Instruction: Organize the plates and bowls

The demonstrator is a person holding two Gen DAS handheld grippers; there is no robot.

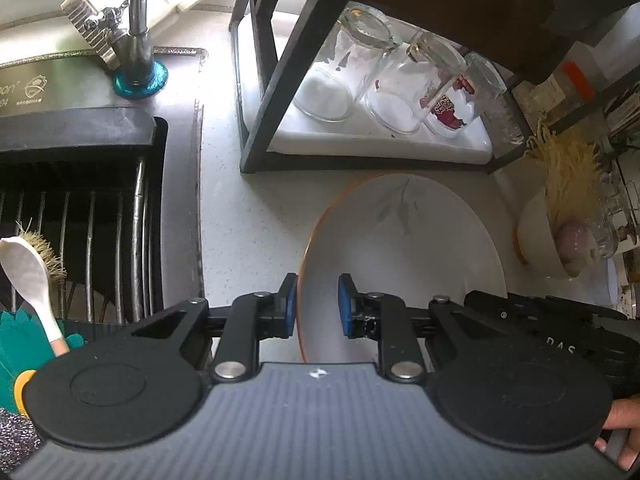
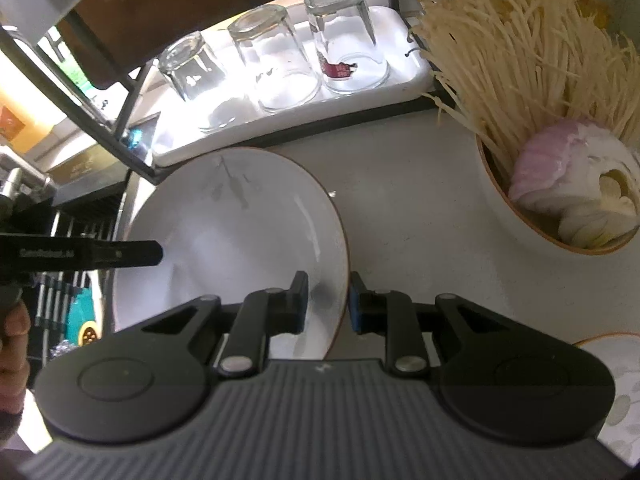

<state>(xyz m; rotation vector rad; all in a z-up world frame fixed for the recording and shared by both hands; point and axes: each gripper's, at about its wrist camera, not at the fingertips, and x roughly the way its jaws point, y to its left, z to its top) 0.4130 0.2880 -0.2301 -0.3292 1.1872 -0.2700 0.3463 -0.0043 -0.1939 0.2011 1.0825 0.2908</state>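
Observation:
A white plate [image 1: 400, 248] with an orange rim and a grey leaf print lies on the pale counter. My left gripper [image 1: 317, 305] is shut on its left rim, with one blue pad outside the edge and one inside. My right gripper [image 2: 328, 304] is shut on the opposite rim of the same plate [image 2: 240, 232], and its black body shows in the left wrist view at the right [image 1: 540, 320]. The left gripper's finger [image 2: 120, 254] reaches in from the left of the right wrist view. A white bowl [image 2: 504, 208] of enoki mushrooms and sliced onion stands to the right.
A black rack [image 1: 280, 80] behind the plate holds three upturned glasses [image 1: 352, 64] on a white tray [image 2: 400, 76]. The sink [image 1: 80, 216], with a wire drainer, a faucet [image 1: 138, 20], a white spoon [image 1: 28, 276] and a brush, lies to the left. Another leaf-print plate [image 2: 616, 364] sits at the lower right.

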